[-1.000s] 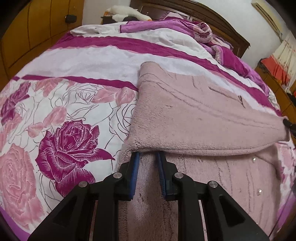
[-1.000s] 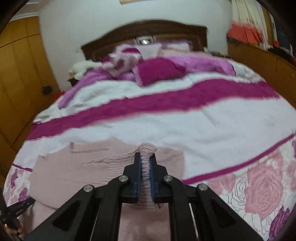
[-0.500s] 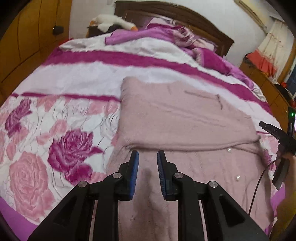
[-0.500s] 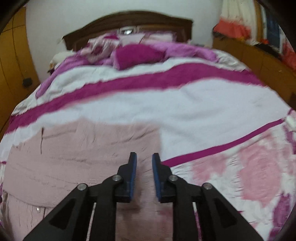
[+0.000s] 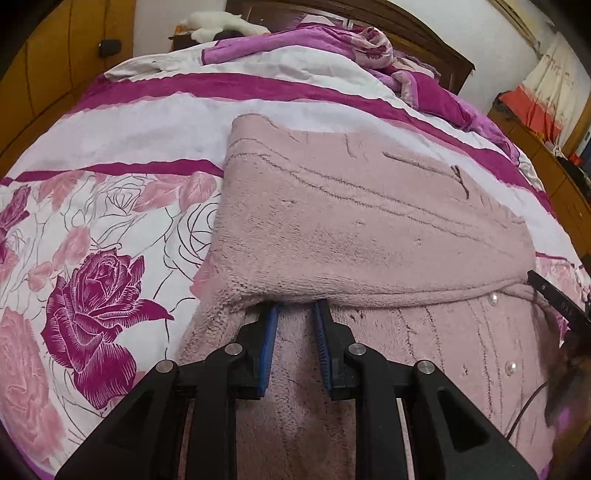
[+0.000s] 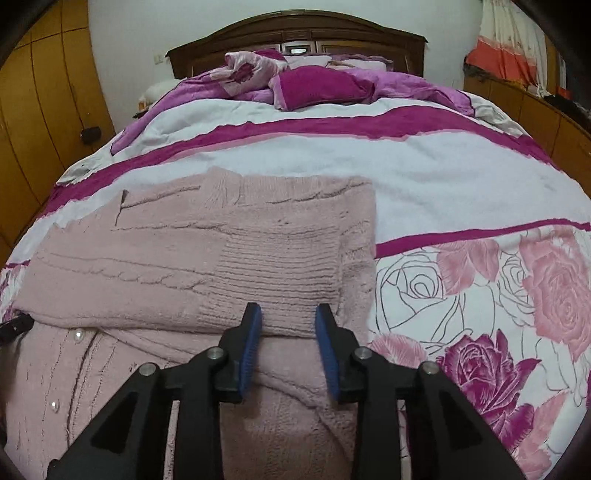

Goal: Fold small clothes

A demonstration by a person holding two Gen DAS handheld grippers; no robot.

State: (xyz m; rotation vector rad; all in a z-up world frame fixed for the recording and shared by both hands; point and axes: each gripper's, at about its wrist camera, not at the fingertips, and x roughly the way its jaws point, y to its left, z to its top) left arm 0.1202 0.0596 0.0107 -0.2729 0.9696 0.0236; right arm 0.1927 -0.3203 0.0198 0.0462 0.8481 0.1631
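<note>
A pale pink knitted cardigan (image 5: 369, 229) with pearl buttons (image 5: 509, 367) lies on the bed, its upper part folded down over the front. It also shows in the right wrist view (image 6: 229, 258), with a ribbed cuff on top. My left gripper (image 5: 297, 308) is open, its fingertips tucked just under the fold's near edge at the cardigan's left side. My right gripper (image 6: 288, 314) is open and empty, low over the fold's edge at the cardigan's right side. The other gripper's tip shows at the right edge of the left wrist view (image 5: 554, 295).
The bed cover (image 6: 480, 280) is white with magenta stripes and rose prints. Crumpled purple bedding and pillows (image 6: 317, 85) lie at the wooden headboard (image 6: 295, 33). Wooden wardrobes (image 6: 40, 110) stand at the left; a low cabinet (image 6: 535, 107) at the right.
My right gripper let go of the cardigan's cuff, drew back and opened wider. My left gripper pulled back, then moved forward so its tips sit under the fold's edge.
</note>
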